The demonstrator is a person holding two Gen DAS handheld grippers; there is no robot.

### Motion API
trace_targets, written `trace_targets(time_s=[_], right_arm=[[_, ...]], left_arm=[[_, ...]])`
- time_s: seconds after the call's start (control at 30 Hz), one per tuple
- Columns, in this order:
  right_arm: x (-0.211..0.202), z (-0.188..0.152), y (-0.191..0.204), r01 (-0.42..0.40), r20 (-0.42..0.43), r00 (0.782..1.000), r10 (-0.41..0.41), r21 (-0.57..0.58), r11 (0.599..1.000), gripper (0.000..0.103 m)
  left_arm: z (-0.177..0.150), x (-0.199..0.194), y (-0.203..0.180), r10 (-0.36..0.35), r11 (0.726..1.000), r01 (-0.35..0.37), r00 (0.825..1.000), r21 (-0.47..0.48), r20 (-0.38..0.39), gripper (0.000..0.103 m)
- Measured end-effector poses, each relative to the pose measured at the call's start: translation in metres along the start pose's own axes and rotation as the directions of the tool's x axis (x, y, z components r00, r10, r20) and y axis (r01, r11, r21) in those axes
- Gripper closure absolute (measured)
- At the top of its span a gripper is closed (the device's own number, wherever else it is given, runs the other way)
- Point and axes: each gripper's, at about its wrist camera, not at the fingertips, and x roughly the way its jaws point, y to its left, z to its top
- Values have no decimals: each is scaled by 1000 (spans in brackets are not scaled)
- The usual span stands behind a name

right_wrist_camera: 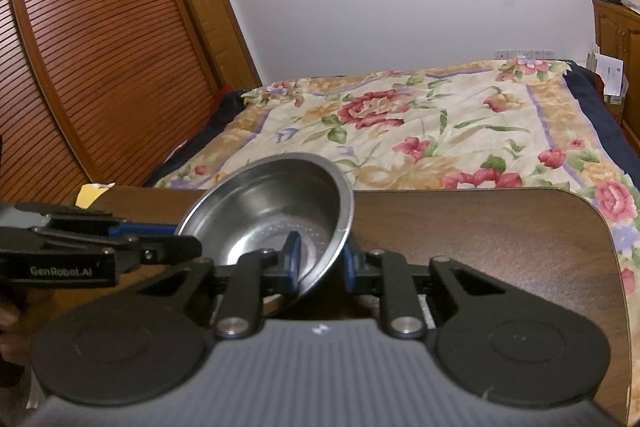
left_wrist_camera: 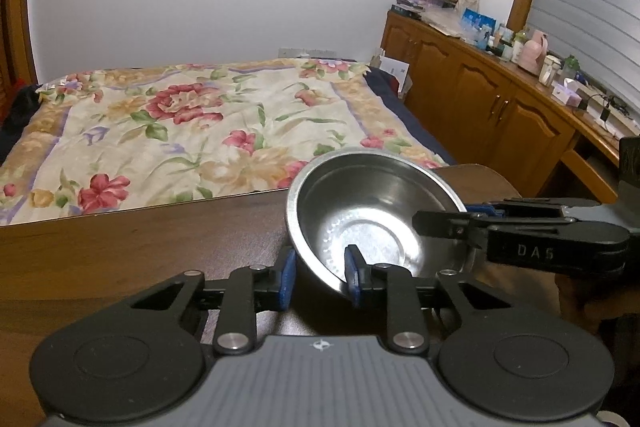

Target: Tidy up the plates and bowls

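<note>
A single stainless steel bowl (left_wrist_camera: 360, 211) (right_wrist_camera: 272, 203) hangs tilted just above the dark wooden table (left_wrist_camera: 140, 247) (right_wrist_camera: 480, 235), with both grippers on it. My left gripper (left_wrist_camera: 320, 277) is shut on the bowl's near rim, one blue pad inside and the other outside. In the right wrist view the left gripper (right_wrist_camera: 180, 243) comes in from the left. My right gripper (right_wrist_camera: 321, 263) is shut on the rim at the opposite side. In the left wrist view the right gripper (left_wrist_camera: 440, 223) reaches in from the right. No plates are in view.
A bed with a floral quilt (left_wrist_camera: 200, 123) (right_wrist_camera: 440, 123) lies just beyond the table's far edge. Wooden cabinets (left_wrist_camera: 500, 99) topped with clutter line the right wall. Louvred wardrobe doors (right_wrist_camera: 100, 47) stand at left. A yellow paper (right_wrist_camera: 90, 195) lies at the table's far left corner.
</note>
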Motion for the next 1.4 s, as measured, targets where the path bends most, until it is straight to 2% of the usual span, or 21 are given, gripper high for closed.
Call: trace_targets(time_s=[0.83, 1.4], right_arm=[[-42, 14, 14, 26, 61, 998, -24, -39, 999, 82], [-89, 19, 33, 67, 120, 991, -57, -84, 994, 82]], left_arm=[[4, -49, -14, -24, 999, 20, 996, 44, 91, 76], [1, -96, -32, -75, 995, 63, 985, 78, 155, 76]])
